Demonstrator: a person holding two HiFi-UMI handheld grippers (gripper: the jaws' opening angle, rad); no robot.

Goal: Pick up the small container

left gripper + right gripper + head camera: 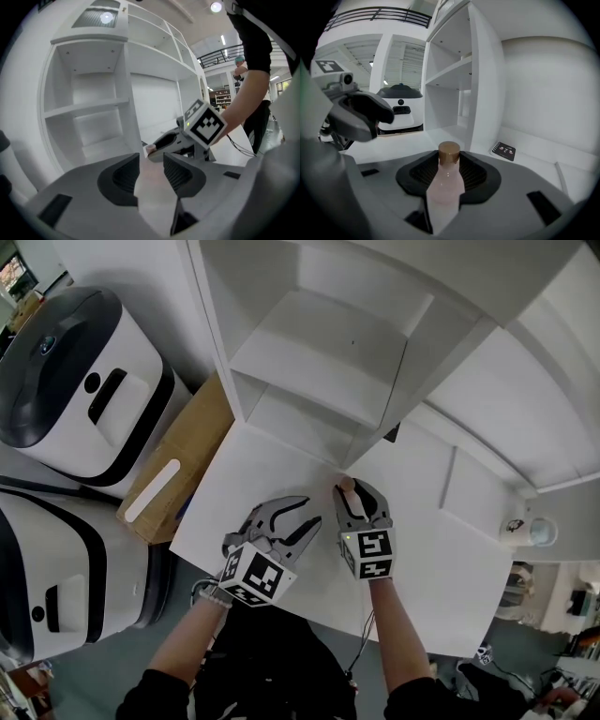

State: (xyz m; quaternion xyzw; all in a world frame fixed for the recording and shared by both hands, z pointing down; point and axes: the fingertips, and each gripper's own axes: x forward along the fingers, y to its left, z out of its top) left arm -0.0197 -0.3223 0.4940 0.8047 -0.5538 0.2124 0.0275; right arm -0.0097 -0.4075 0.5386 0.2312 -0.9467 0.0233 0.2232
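The small container (444,185) is a pale pink bottle with a brown cap (449,152). It lies along the jaws of my right gripper (449,165), whose pads close on its sides. In the head view the cap (347,485) pokes out past the right gripper (359,493), just above the white table (262,474) near the foot of the shelf unit. The left gripper (309,514) hovers close to its left with its jaws apart and nothing between them. In the left gripper view only table shows between the left gripper's (151,168) pads, and beyond them is the right gripper (185,140) with the bottle's tip (150,150).
A tall white shelf unit (319,362) stands at the back of the table. A small black notebook (503,151) lies by its base on the right. A cardboard box (178,465) and two white-and-black machines (84,381) stand off the table's left edge.
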